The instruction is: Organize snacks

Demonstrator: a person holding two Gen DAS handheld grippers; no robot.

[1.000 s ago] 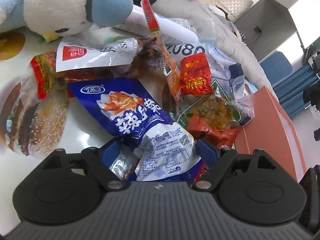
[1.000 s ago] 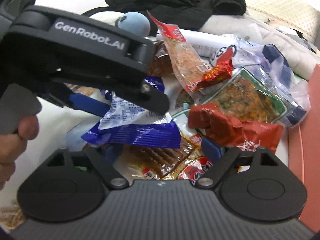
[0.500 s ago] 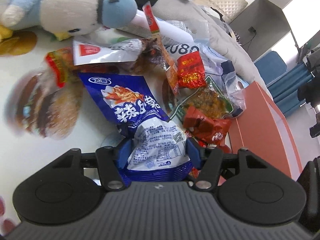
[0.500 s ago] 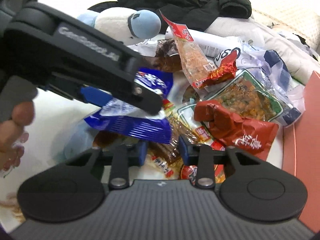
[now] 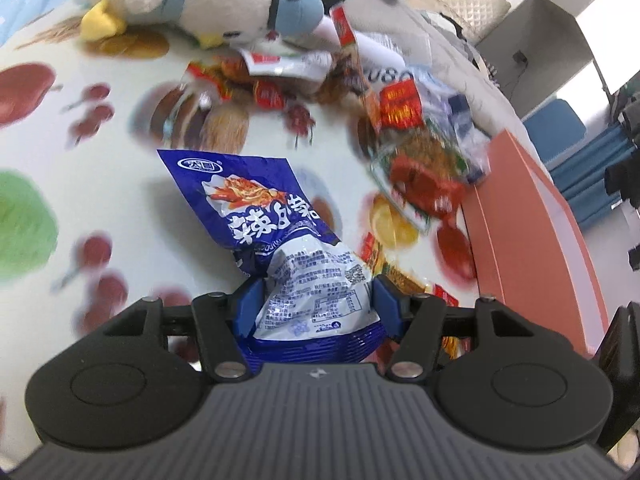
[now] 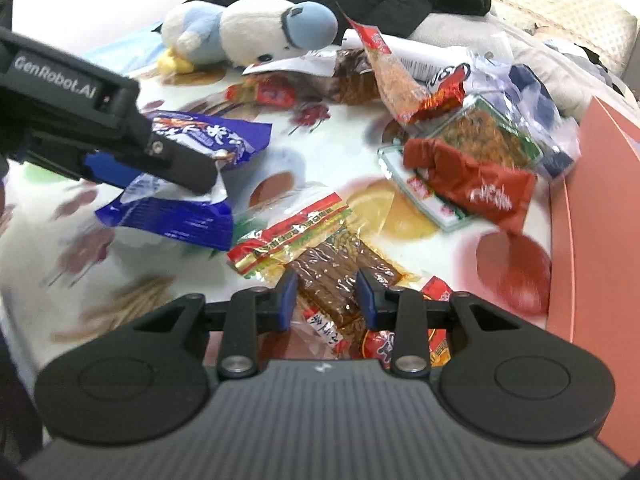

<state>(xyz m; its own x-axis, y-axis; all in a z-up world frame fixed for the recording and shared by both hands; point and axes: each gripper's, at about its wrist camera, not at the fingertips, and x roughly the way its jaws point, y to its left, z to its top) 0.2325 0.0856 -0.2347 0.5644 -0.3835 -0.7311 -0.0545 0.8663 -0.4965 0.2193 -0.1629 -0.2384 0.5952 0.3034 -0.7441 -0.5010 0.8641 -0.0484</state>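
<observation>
The blue bag (image 5: pixel 276 256) is clamped by the left gripper (image 5: pixel 314 304), the brown strip pack (image 6: pixel 332 276) by the right gripper (image 6: pixel 326 296); both should be kept clear of the pile (image 6: pixel 460 152).

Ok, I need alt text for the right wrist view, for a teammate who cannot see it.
The right gripper is closed on a clear packet of brown snack strips, just above a fruit-print tablecloth. To its left, the left gripper holds a blue snack bag; more snack packets and a plush toy lie behind.

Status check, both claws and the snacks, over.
Left claw shut on blue snack bag. Right claw shut on brown snack strip pack. Pile ahead, nothing blocking.
</observation>
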